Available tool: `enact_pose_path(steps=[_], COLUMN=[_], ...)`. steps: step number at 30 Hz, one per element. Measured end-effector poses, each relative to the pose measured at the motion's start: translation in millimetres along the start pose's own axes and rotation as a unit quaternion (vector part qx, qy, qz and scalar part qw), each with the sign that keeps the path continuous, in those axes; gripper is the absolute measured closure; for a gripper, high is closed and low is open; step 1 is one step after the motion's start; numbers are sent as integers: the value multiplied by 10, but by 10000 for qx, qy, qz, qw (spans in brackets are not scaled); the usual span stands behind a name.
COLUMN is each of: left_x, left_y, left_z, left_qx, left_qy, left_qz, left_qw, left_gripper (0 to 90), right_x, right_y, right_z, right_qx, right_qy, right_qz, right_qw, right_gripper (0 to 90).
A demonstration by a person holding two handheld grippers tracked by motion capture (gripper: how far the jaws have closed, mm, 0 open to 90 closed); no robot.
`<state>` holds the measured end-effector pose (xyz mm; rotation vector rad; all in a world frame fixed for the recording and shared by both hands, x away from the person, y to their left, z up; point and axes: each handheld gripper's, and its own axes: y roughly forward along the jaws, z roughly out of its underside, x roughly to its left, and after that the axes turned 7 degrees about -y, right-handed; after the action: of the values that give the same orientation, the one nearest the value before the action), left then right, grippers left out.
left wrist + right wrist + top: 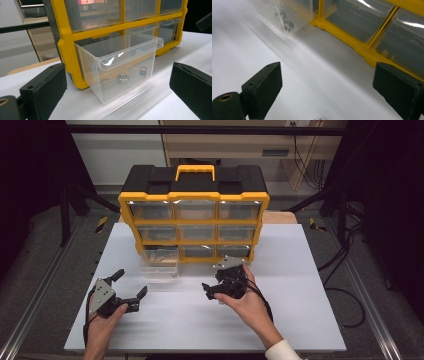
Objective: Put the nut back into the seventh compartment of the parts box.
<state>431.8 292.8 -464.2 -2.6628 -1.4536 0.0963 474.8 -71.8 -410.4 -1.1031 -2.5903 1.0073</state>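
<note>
Two grippers near the desk's front edge: left gripper [131, 289] and right gripper [223, 279], both released, empty. One clear drawer [120, 67] pulled out from the yellow organizer [194, 215], holding two nuts [122, 78].

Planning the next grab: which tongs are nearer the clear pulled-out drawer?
Left. The left tongs sit just below-left of the clear drawer; the right tongs are farther off to its right.

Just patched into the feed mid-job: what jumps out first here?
The yellow and black drawer cabinet stands at the back of the white table. Its bottom-left clear drawer is pulled out, holding a few nuts. The left gripper and right gripper hover open in front.
</note>
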Motion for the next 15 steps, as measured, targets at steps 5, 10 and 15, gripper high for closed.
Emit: enact_pose_path(steps=[5, 10, 15], left_x=[-6, -3, -3], left_y=[5, 3, 4], left_z=[0, 0, -1], left_qx=[7, 1, 2], left_qy=[15, 1, 15], left_qz=[25, 19, 20], left_qw=[10000, 10000, 10000], left_gripper=[10, 10, 10], right_x=[15, 9, -4], right_y=[17, 27, 21], right_z=[64, 108, 132], right_qx=[229, 336, 421], right_qy=[-49, -75, -79], right_qz=[-10, -47, -81], right_qw=[9997, 9994, 9990], right_gripper=[96, 96, 96])
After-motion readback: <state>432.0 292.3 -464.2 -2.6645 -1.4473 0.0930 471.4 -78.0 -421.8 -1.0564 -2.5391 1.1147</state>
